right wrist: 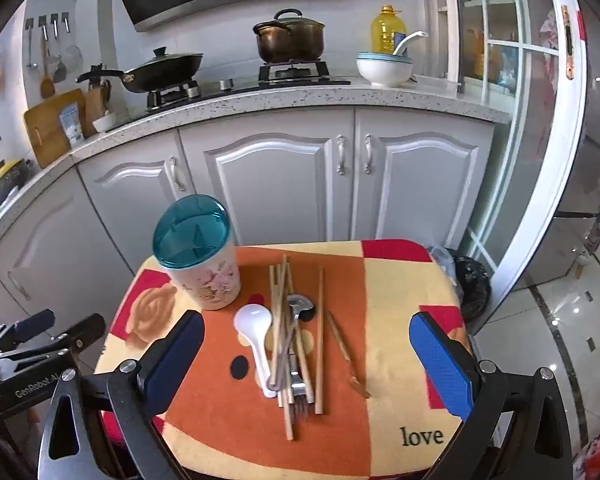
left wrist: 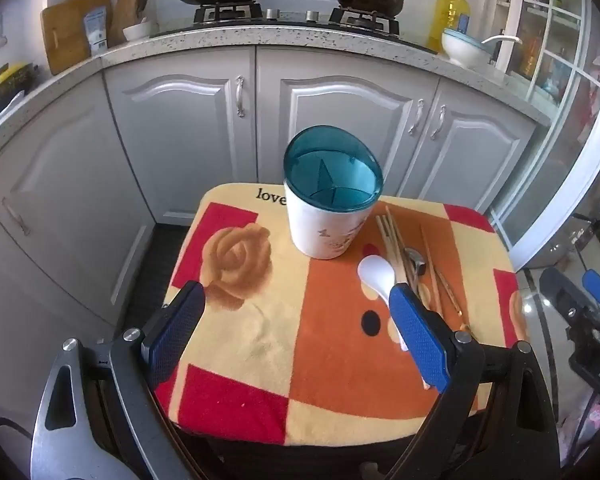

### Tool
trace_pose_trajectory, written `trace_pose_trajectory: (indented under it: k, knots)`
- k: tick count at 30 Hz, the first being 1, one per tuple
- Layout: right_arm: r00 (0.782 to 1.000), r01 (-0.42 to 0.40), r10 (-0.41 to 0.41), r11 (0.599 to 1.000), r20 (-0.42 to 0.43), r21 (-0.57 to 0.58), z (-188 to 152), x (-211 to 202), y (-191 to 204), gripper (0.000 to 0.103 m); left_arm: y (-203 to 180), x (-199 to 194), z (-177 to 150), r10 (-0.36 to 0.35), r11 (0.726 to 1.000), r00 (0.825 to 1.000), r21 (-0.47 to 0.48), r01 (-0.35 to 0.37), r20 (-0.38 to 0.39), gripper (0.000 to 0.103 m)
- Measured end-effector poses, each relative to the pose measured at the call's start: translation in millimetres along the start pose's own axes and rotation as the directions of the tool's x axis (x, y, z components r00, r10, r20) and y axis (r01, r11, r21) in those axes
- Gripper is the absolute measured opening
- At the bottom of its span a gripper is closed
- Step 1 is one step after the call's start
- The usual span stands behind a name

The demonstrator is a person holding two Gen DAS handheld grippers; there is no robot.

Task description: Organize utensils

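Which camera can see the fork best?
The right wrist view: the fork lies in the open among the chopsticks, tines showing. In the left wrist view, the gripper's blue finger hides it.

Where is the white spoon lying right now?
In the right wrist view the white spoon lies on the patterned cloth, at the left edge of the chopstick pile, just right of the teal-lidded utensil holder.

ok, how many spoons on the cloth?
2. The white spoon lies at the left edge of the chopstick pile; a metal spoon sits inside the pile, partly under the chopsticks. More may be hidden underneath.
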State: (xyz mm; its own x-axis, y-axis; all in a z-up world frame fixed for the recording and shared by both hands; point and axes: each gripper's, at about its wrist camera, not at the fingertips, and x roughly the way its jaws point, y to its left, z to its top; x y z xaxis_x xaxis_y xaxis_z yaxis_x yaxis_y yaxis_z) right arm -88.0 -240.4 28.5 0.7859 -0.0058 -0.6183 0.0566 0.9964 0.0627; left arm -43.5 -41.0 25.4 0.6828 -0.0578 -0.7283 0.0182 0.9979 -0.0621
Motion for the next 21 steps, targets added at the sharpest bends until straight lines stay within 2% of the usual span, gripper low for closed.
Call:
trace_pose_trajectory:
  k: [2, 7, 21]
  knots:
    - [1.000, 0.009, -0.009, 1.000, -0.008, 0.003, 1, 2, 1, 0.103, 14, -2, 6, -0.028, 1.000, 1.000, 0.004, 0.028, -0.003, 0.094]
    - [1.000, 0.028, -0.028, 1.000, -0.006, 0.005, 6, 2, -6, 0.103, 5, -7, 16, -0.036, 0.999, 0.999, 0.033, 0.036, 0.001, 0.094]
    - [0.998, 0.046, -0.046, 0.999, 0.050, 0.007, 23, -2, -19, 0.103, -8, -22, 34, -0.074, 0.996, 0.993, 0.051, 0.069, 0.097, 0.094]
